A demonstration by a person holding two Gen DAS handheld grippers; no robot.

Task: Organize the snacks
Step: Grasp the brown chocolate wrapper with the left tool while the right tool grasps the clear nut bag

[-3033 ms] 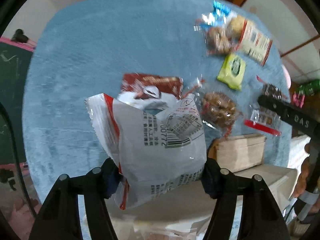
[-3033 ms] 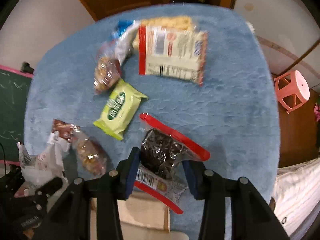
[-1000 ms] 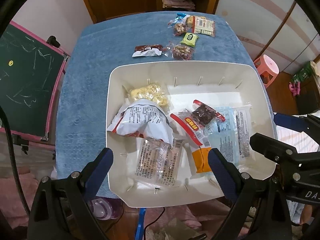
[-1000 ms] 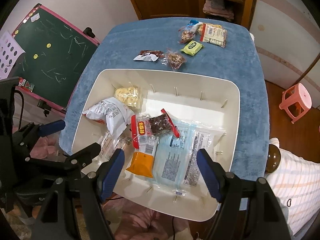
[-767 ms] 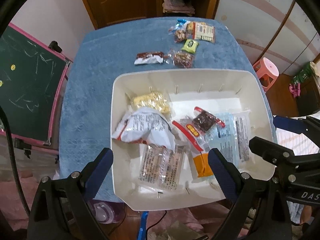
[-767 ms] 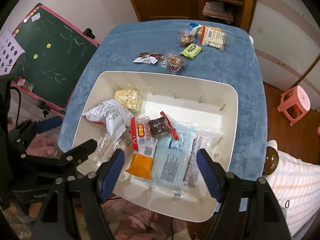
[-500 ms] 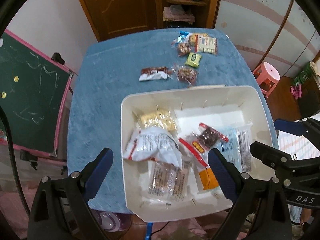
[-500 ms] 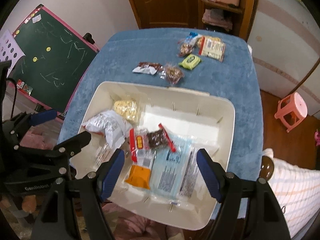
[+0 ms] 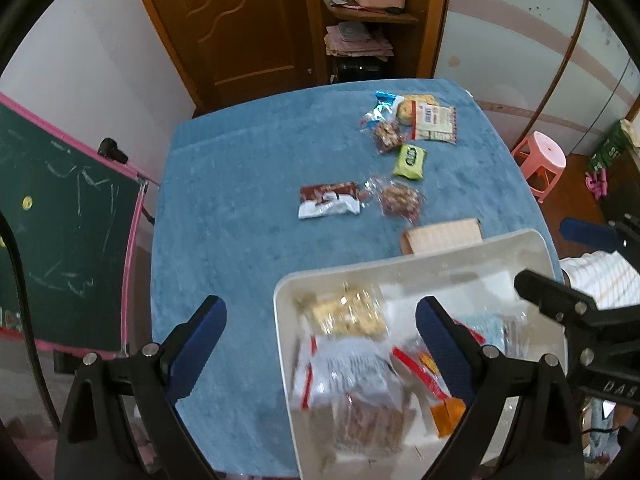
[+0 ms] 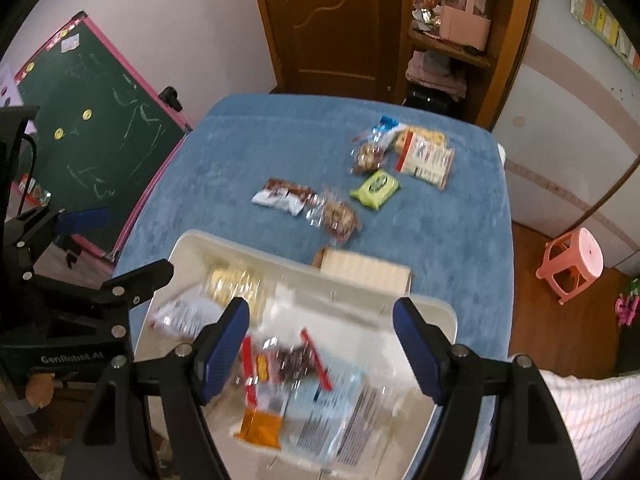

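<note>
Both your grippers, left (image 9: 318, 322) and right (image 10: 320, 330), hang spread and empty above the bin (image 9: 440, 268); they've pulled up and back since a second ago, the two packets they carried now dropped in; five snacks remain further out on the cloth (image 9: 240, 200): brown pack (image 9: 329, 205), nut bag (image 9: 400, 199), green pack (image 9: 410, 156), far cluster (image 9: 408, 120); bin contents blurred, near rim cut off.

Dim, motion-blurred foreground (fisheye-warped edges)
</note>
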